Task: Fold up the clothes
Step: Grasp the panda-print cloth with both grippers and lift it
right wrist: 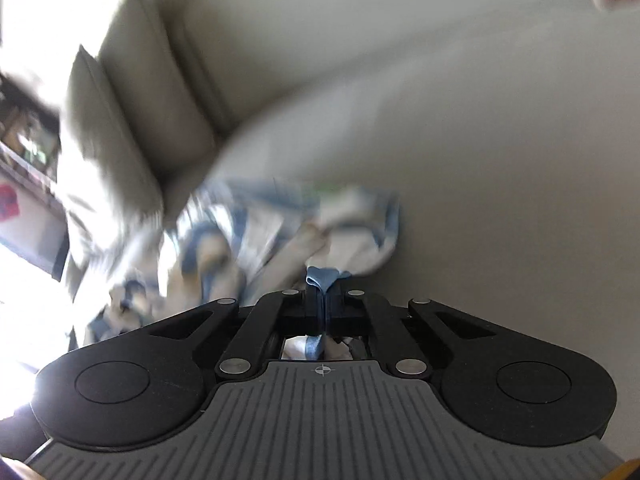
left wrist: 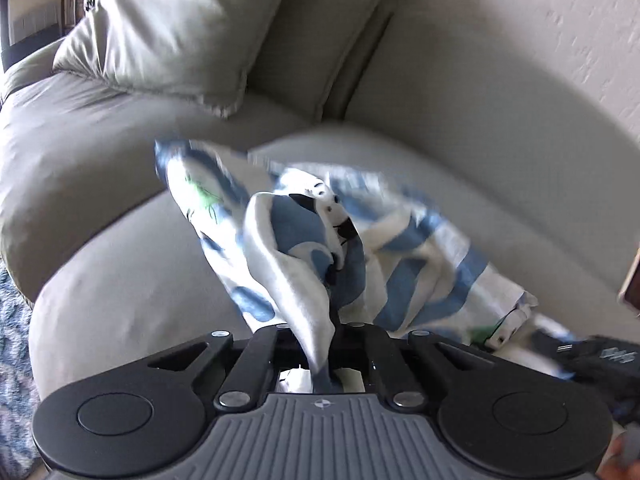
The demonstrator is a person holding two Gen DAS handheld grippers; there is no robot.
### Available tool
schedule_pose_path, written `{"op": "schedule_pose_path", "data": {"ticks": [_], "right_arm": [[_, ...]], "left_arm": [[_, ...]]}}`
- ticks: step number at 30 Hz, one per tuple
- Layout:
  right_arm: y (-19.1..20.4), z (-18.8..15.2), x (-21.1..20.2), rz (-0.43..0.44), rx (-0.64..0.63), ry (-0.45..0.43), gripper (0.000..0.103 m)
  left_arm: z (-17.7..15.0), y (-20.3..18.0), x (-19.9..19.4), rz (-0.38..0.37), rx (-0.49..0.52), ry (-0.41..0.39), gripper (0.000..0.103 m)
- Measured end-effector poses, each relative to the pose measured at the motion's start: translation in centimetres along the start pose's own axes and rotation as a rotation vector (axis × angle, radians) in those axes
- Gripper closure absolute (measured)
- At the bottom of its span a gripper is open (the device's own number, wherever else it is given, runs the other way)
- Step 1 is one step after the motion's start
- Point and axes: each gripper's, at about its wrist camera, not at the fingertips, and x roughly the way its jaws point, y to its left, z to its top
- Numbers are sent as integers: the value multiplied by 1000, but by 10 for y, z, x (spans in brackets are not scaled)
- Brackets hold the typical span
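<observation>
A white garment with a blue print and small green marks [left wrist: 320, 236] hangs bunched in the air above a grey sofa seat [left wrist: 132, 264]. My left gripper [left wrist: 320, 336] is shut on a twisted fold of it, and the cloth runs back between the jaws. In the right wrist view the same garment [right wrist: 256, 232] is blurred and spreads to the left. My right gripper [right wrist: 322, 296] is shut on a blue edge of it. The other gripper's dark body [left wrist: 600, 364] shows at the lower right of the left wrist view.
A loose grey cushion [left wrist: 172, 28] leans on the sofa back [left wrist: 328, 24] behind the garment. A textured wall [left wrist: 560, 12] is to the right. A blue-white rug [left wrist: 14, 344] lies on the floor at left. Bright window light [right wrist: 24, 312] fills the left of the right view.
</observation>
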Motion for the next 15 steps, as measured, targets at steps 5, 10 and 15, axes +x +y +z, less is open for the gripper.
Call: {"op": "schedule_pose_path", "data": {"ticks": [5, 10, 15], "right_arm": [[-33, 19, -117, -20, 114, -197, 102], [-69, -21, -205, -95, 187, -191, 102], [-105, -61, -293, -171, 259, -185, 76]], "left_arm": [[8, -50, -89, -318, 32, -114, 103], [-22, -94, -163, -545, 92, -185, 102], [-107, -106, -146, -495, 158, 171, 98]]}}
